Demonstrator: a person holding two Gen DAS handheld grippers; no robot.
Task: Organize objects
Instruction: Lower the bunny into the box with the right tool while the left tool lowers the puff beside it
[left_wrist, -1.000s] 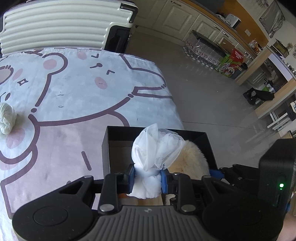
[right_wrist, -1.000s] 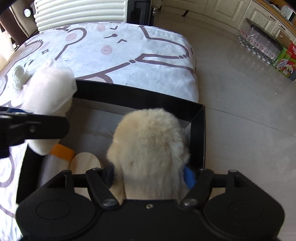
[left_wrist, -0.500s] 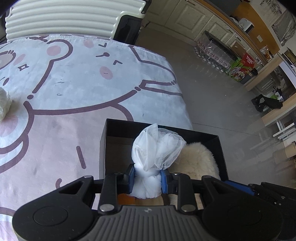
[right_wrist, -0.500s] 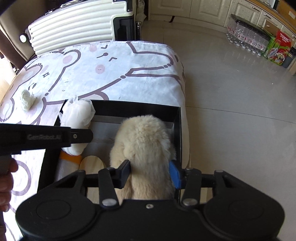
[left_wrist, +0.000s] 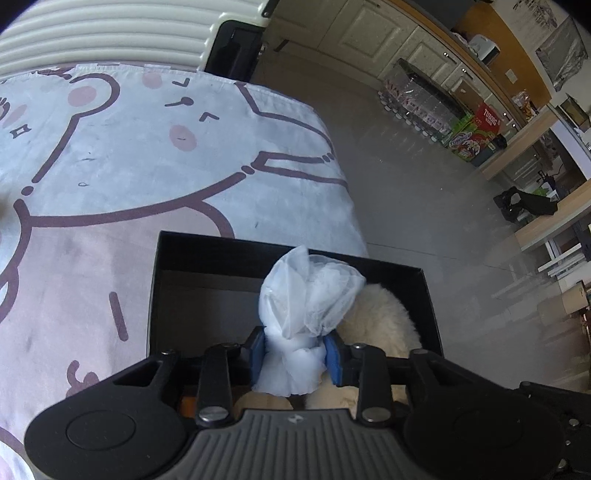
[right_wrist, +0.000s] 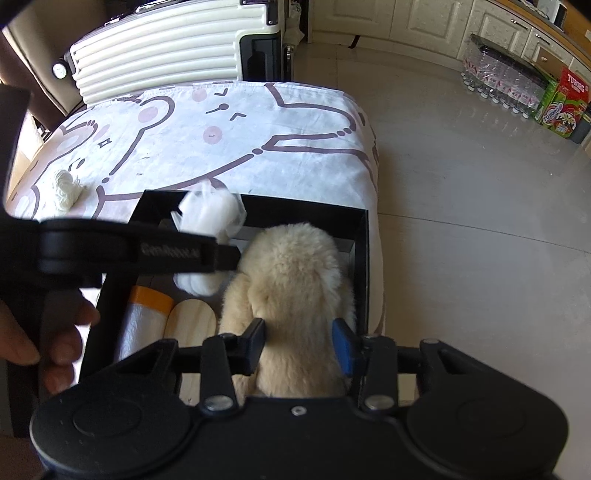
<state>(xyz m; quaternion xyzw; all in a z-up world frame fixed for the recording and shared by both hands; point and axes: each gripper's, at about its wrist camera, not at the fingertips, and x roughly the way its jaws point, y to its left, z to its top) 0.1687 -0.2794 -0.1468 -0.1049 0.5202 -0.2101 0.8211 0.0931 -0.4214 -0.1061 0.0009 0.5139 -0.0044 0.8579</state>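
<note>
Two soft items, both over the black box (left_wrist: 428, 295). Left gripper (left_wrist: 295, 352): pads pinched on white mesh bundle (left_wrist: 310, 295) at its knotted waist; light, crushable. Right gripper (right_wrist: 299, 341): blue pads slack beside cream plush toy (right_wrist: 291, 280), grip uncertain; yielding, take mid-body.

You are in a home kitchen: cream cabinets (right_wrist: 424, 22), wooden countertop (left_wrist: 491, 48), bottled-water packs (right_wrist: 502, 85), suitcase (right_wrist: 173, 59).
</note>
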